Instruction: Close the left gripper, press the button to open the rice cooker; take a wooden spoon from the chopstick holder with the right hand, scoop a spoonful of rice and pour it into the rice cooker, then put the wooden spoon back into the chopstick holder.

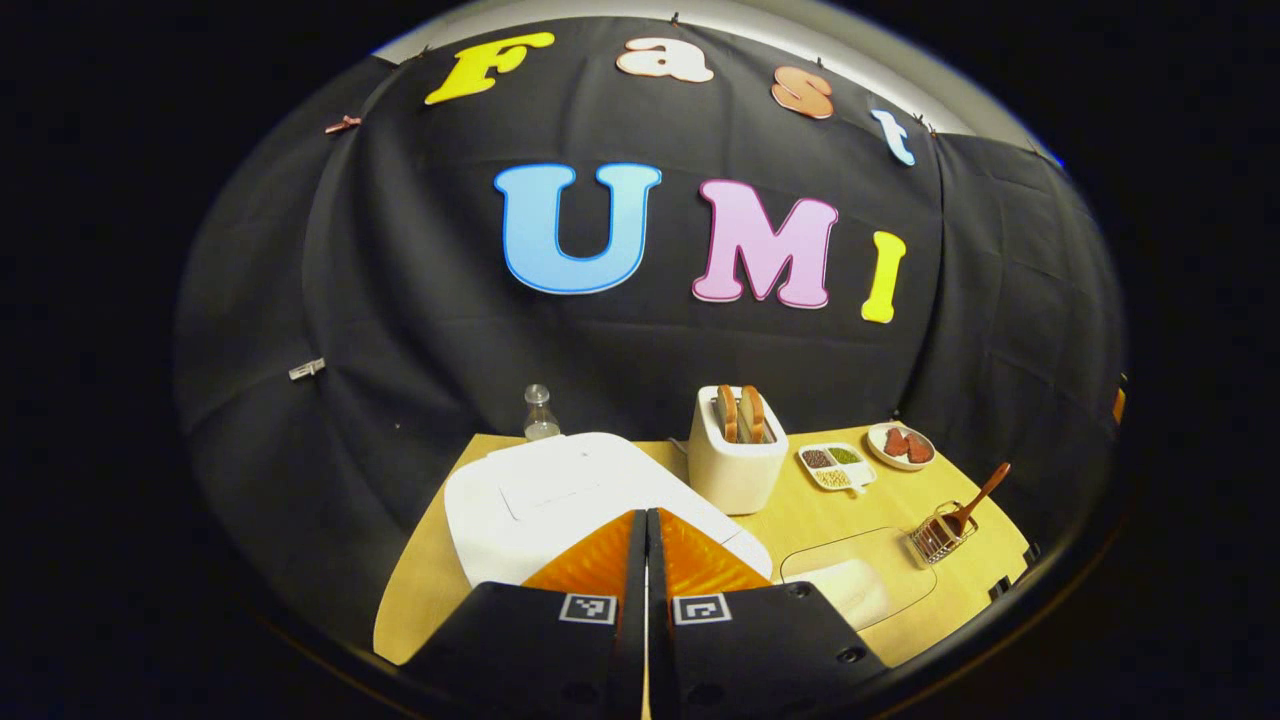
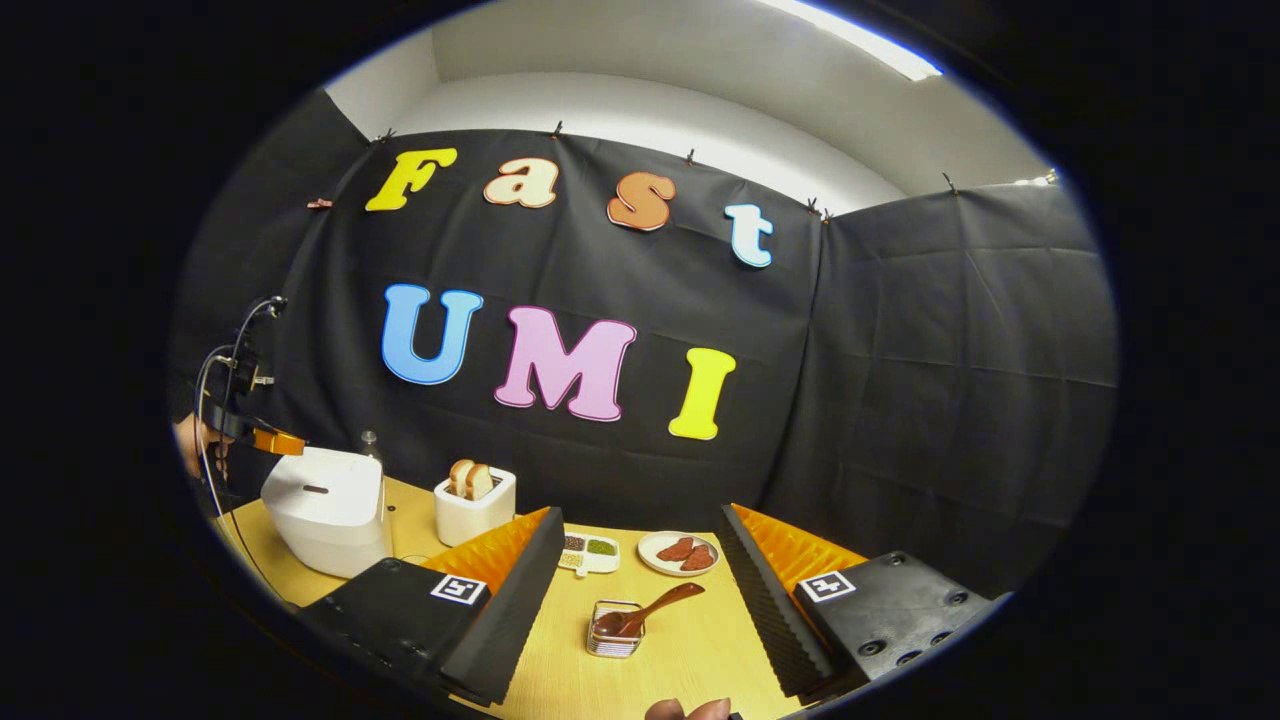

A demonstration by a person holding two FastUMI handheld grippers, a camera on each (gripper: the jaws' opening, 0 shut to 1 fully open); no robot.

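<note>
Worktop [image 1: 440, 560] carries rice cooker [image 1: 560, 500], lid down, at its left end. Left claw [image 1: 646, 545] fingers pressed together, empty, above the cooker's front edge; button can't be made out, likely just below. Right claw [image 2: 640, 575] spread wide, empty. Chopstick holder [image 2: 613, 632] dead ahead between its fingers, wooden spoon [image 2: 650, 608] handle leaning up-right. Right nearer the spoon.
</note>
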